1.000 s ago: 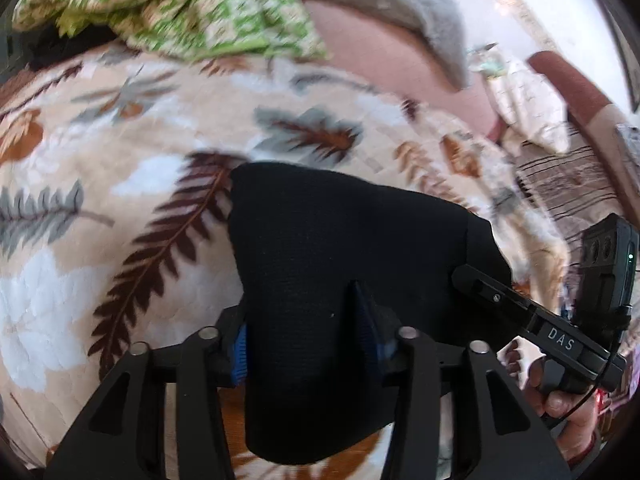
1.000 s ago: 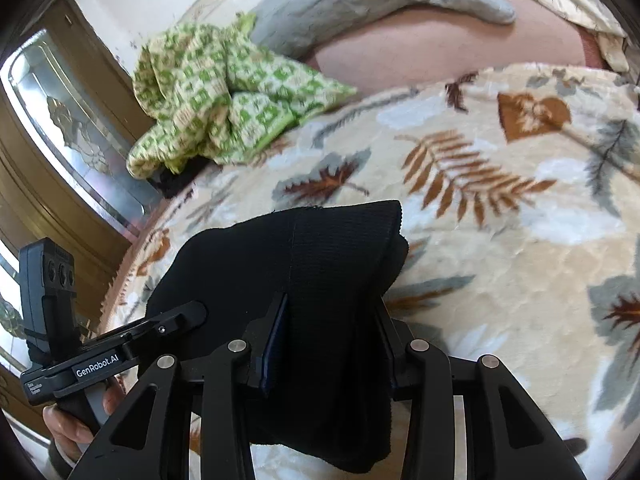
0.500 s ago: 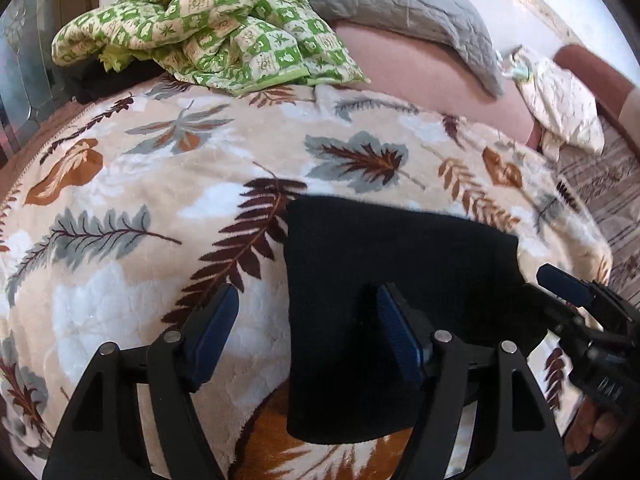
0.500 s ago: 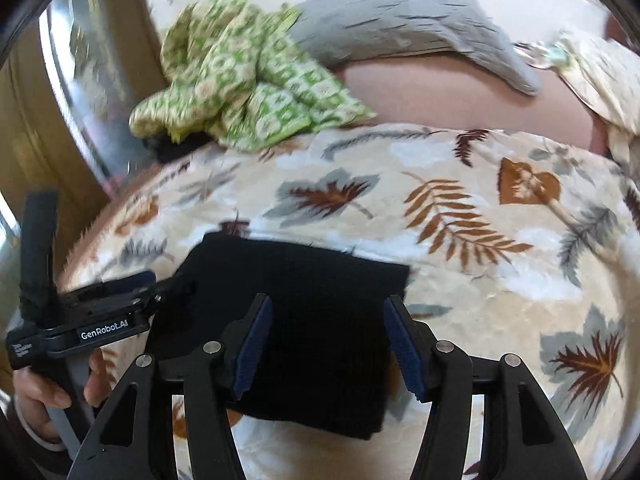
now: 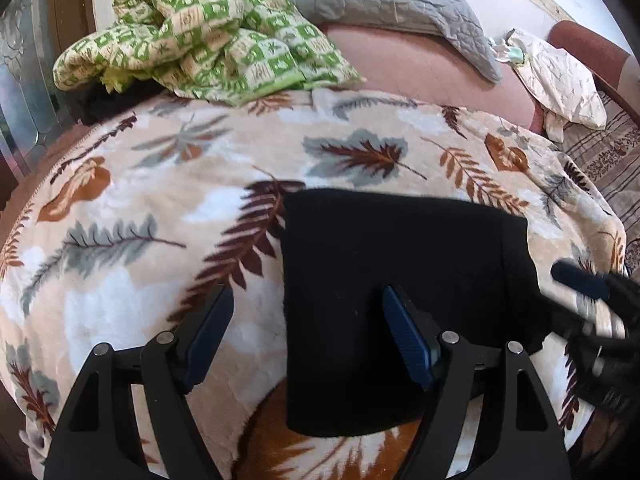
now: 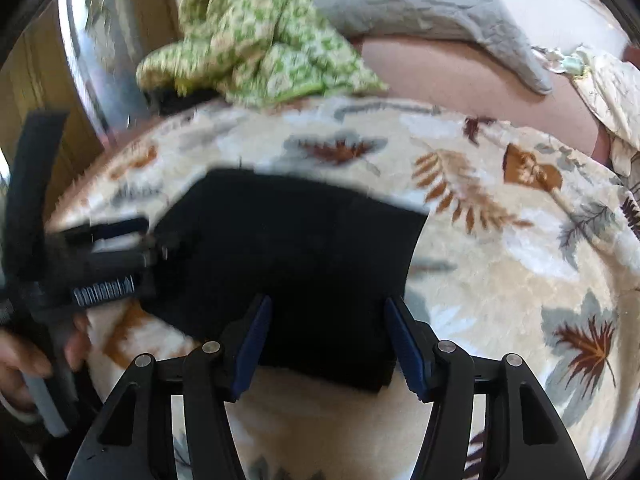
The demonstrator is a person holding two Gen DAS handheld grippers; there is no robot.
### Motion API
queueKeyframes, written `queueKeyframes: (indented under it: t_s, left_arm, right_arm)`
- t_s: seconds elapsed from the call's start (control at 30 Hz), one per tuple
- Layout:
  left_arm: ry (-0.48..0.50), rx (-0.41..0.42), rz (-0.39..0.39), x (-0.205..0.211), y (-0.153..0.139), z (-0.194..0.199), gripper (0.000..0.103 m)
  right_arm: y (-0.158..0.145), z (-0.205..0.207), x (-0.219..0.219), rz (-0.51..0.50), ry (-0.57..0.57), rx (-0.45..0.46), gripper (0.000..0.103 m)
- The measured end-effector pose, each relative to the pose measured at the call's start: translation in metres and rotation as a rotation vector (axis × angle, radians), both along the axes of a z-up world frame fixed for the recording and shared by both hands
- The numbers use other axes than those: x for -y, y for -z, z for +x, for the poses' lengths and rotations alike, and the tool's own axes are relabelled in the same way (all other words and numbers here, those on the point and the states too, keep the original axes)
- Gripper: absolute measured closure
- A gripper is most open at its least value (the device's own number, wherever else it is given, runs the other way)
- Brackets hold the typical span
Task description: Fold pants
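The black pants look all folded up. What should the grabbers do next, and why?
Probably just lift both away. The black pants lie flat in a neat rectangle on the leaf blanket, and the left gripper and right gripper are open, holding nothing.

Left gripper (image 5: 308,332) and right gripper (image 6: 326,336) both gape wide, gripping nothing.

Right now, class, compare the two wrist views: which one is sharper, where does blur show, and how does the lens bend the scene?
Left wrist view: mostly sharp, the folded black pants crisp, only the right gripper at the edge smeared. Right wrist view: motion-blurred throughout, worst on the green patterned cloth and the left gripper. Both: fisheye bulges the leaf-print blanket into a dome, with dark corners.
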State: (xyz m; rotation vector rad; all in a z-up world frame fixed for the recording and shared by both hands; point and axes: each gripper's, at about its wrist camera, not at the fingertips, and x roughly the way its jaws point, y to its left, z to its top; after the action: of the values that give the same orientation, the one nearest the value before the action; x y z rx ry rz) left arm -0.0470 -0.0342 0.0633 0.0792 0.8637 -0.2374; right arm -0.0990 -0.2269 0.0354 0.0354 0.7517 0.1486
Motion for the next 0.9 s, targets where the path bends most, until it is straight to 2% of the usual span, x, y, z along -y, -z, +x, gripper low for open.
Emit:
queueKeyframes:
  t_s: [0.1, 0.17, 0.23, 0.43, 0.67, 0.9]
  left_arm:
    - [-0.012, -0.002, 0.002, 0.0, 0.0, 0.007, 0.026]
    - [-0.019, -0.002, 0.006, 0.0, 0.003, 0.01, 0.026]
    - [-0.02, -0.008, 0.006, 0.001, 0.006, 0.013, 0.026]
    - [-0.01, -0.016, 0.004, 0.003, 0.012, 0.019, 0.024]
    - [-0.012, -0.023, 0.0, 0.005, 0.017, 0.021, 0.022]
    - [-0.013, -0.017, 0.018, 0.006, 0.013, 0.018, 0.022]
  right_arm:
    - [-0.008, 0.013, 0.0, 0.013, 0.012, 0.02, 0.042]
    - [-0.008, 0.026, 0.0, 0.063, 0.009, 0.016, 0.042]
    - [-0.003, 0.039, 0.001, 0.1, 0.017, -0.004, 0.043]
    - [0.023, 0.068, 0.005, 0.099, 0.054, -0.097, 0.043]
    - [0.034, 0.076, 0.001, 0.061, 0.027, -0.095, 0.04]
    - [0.015, 0.054, 0.003, 0.082, 0.015, -0.084, 0.04]
